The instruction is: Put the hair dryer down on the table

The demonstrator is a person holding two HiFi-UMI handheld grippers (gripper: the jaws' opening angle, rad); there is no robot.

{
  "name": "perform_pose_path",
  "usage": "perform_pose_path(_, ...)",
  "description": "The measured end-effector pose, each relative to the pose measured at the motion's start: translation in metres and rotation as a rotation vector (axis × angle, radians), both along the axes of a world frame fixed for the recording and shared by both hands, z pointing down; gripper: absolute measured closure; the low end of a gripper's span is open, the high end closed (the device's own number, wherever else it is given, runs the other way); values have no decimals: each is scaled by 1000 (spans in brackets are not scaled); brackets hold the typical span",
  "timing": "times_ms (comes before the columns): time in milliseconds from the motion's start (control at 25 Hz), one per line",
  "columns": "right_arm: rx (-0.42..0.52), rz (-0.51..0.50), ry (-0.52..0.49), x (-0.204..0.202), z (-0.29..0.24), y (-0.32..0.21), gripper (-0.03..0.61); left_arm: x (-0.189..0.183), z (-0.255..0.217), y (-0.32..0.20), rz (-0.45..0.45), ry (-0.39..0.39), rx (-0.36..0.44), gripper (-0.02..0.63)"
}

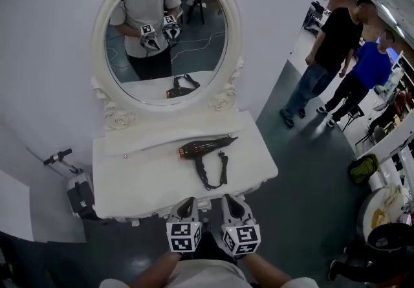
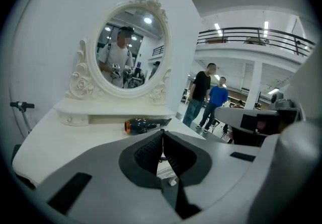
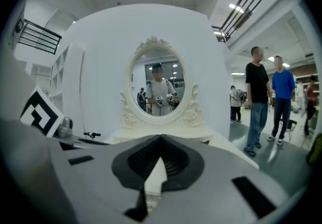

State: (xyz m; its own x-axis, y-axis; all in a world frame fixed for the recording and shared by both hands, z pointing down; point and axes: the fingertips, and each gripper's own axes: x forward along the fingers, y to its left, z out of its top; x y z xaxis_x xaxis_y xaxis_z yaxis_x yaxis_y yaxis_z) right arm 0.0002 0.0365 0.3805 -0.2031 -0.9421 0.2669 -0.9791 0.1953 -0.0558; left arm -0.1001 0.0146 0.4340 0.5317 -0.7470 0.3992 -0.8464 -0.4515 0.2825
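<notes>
- The hair dryer (image 1: 204, 148) lies on its side on the white table (image 1: 129, 180) (its cord (image 1: 224, 173) loops toward the near edge).
- The left tool (image 1: 187, 204) and right tool (image 1: 231, 201) hang by that edge, both closed and empty.

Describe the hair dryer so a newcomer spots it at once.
Find the white dressing table under the ornate oval mirror. On its top, right of centre, lies the hair dryer. It is the only dark thing there, bronze-brown with a black cord looped alongside.

Legible text: none was found | Square coded markers on gripper cubes (image 1: 184, 236): patterns only, no letters or numbers
</notes>
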Motion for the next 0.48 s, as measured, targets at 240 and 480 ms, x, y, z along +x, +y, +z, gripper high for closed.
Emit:
perform_pose_path(240,63,-31,52,-22,-29,50,563,-11,-29,39,41,32,86,606)
perform_pose_path(480,52,-27,72,-29,-30,75,563,-13,-34,65,80,29,96,606)
